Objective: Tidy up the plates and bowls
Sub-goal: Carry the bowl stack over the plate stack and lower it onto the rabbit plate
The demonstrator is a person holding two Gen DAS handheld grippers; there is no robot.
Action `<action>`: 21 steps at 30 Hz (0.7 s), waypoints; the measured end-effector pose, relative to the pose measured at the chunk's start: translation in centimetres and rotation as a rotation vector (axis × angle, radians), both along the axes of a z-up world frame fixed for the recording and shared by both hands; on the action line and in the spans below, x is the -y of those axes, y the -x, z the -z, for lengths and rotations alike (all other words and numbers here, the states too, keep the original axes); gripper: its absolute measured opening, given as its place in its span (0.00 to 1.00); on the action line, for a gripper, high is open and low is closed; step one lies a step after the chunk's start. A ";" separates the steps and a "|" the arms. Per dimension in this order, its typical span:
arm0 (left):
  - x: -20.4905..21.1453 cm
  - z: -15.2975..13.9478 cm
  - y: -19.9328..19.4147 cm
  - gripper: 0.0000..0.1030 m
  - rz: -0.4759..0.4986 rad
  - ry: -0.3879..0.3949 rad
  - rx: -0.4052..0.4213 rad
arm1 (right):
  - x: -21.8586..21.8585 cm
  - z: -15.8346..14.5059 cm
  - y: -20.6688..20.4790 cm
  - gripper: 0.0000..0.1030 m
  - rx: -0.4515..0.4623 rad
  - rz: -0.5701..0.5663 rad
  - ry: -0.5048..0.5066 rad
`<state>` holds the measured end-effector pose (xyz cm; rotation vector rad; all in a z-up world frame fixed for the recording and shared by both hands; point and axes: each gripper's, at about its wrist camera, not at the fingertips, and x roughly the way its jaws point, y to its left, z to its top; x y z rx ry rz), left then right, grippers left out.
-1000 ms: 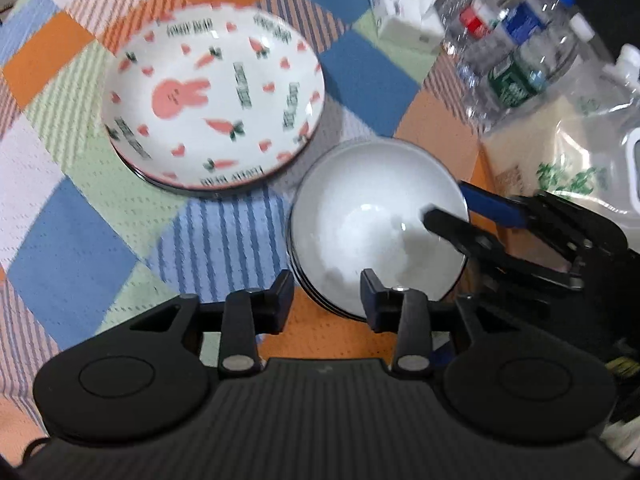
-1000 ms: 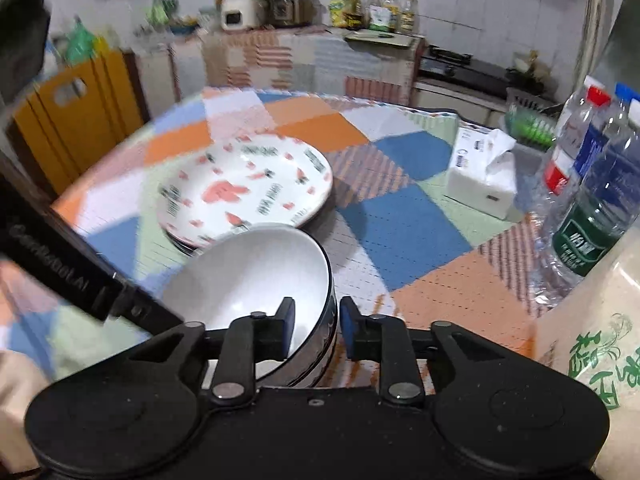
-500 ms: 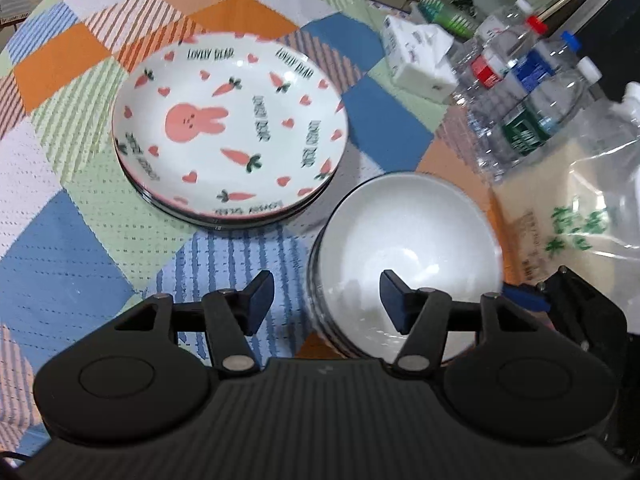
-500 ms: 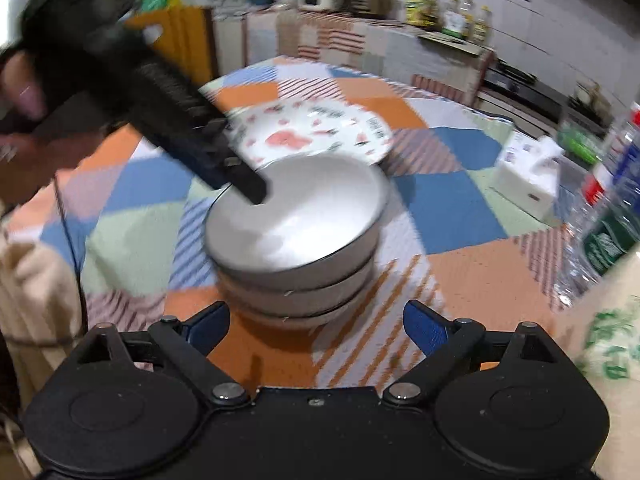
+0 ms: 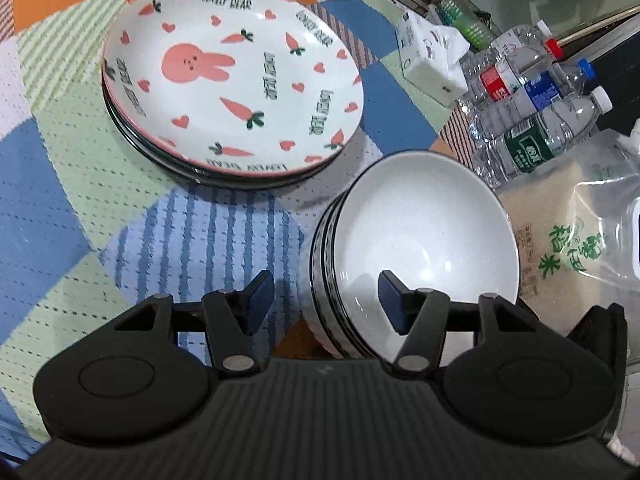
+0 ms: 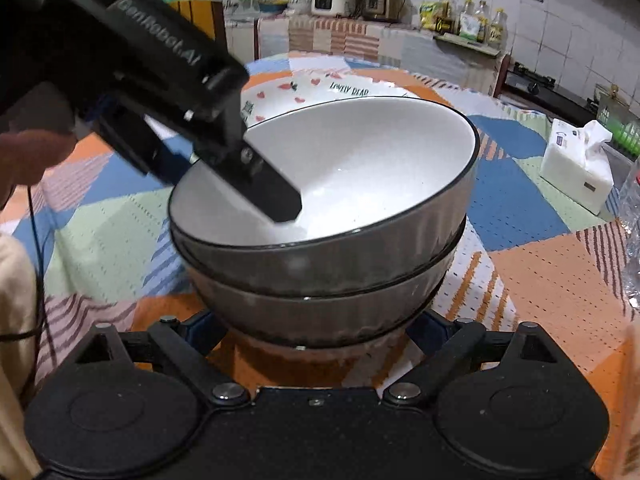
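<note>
Through the left wrist camera I see my left gripper (image 5: 326, 300) spread wide at the lower centre, its jaws astride the near rim of the stack of white bowls with dark ribbed outsides (image 5: 424, 232); one blue-padded finger sits inside the top bowl, the other outside. At the upper left lies the stack of white plates printed with a pink rabbit and carrots (image 5: 236, 92) on the patchwork tablecloth (image 5: 60, 152). Clear plastic water bottles (image 5: 536, 136) crowd the upper right, a white tissue pack (image 5: 432, 60) beside them.

Through the right wrist camera my right gripper (image 6: 316, 330) is open wide at the bottom, its fingers flanking the base of the bowl stack; I cannot tell whether they touch it. The left gripper reaches in from the upper left.
</note>
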<state>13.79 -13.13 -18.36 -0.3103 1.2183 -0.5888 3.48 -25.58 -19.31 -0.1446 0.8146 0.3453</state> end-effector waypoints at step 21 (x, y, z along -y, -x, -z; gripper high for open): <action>0.0 -0.1 0.8 0.39 0.090 0.027 0.009 | 0.9 0.6 0.3 0.93 0.047 0.003 -0.097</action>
